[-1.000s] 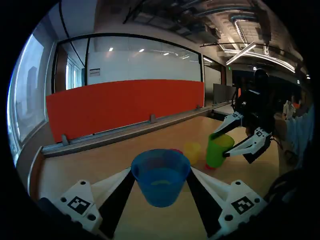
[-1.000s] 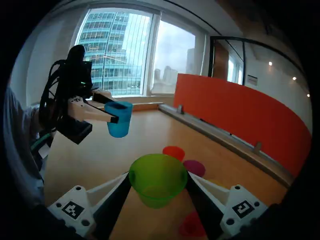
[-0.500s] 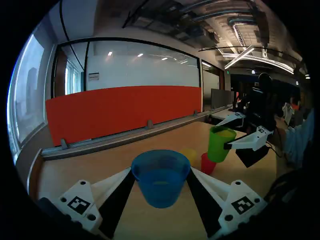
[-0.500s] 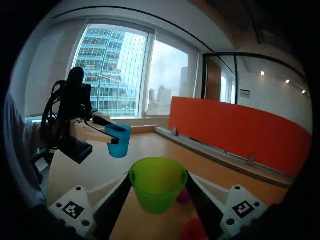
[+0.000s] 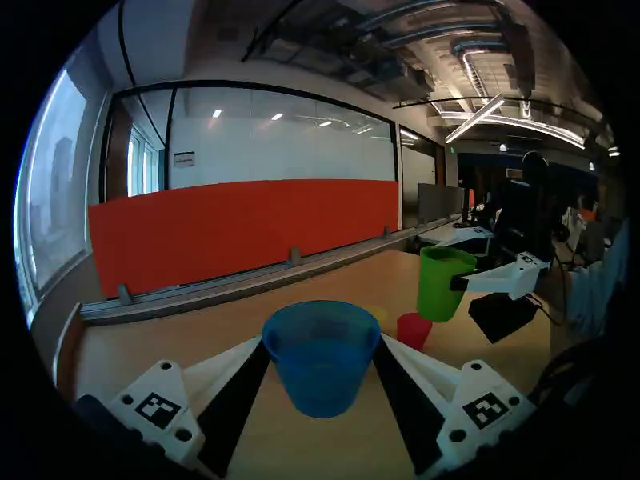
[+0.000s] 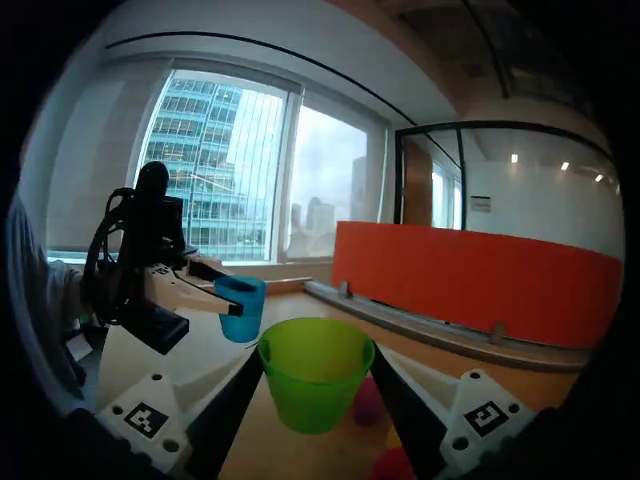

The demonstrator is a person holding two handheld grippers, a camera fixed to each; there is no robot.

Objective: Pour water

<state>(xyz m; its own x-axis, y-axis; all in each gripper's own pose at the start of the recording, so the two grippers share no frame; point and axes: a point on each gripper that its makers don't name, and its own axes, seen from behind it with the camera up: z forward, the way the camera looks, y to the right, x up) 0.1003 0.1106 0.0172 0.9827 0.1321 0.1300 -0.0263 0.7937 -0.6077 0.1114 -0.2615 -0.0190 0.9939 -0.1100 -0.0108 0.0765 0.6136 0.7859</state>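
Between the fingers of the left claw [image 5: 322, 354] the blue cup [image 5: 322, 388] sits pinched and level so nothing spills, while ahead to its right the right claw [image 6: 316, 362] pinches the green cup [image 6: 316, 396] upright. Both are raised off the surface [image 5: 200, 340], rims apart, with open air between for tipping.

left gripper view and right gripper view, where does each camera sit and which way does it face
Left gripper view: rides the left gripper, looks along its fingers past the clamped blue cup toward the orange partition; right gripper with green cup at right.
Right gripper view: rides the right gripper, looks past its green cup toward the windows; left gripper, blue cup and a sleeve at left.
Shared: both grippers, both cups, the orange partition, the table.
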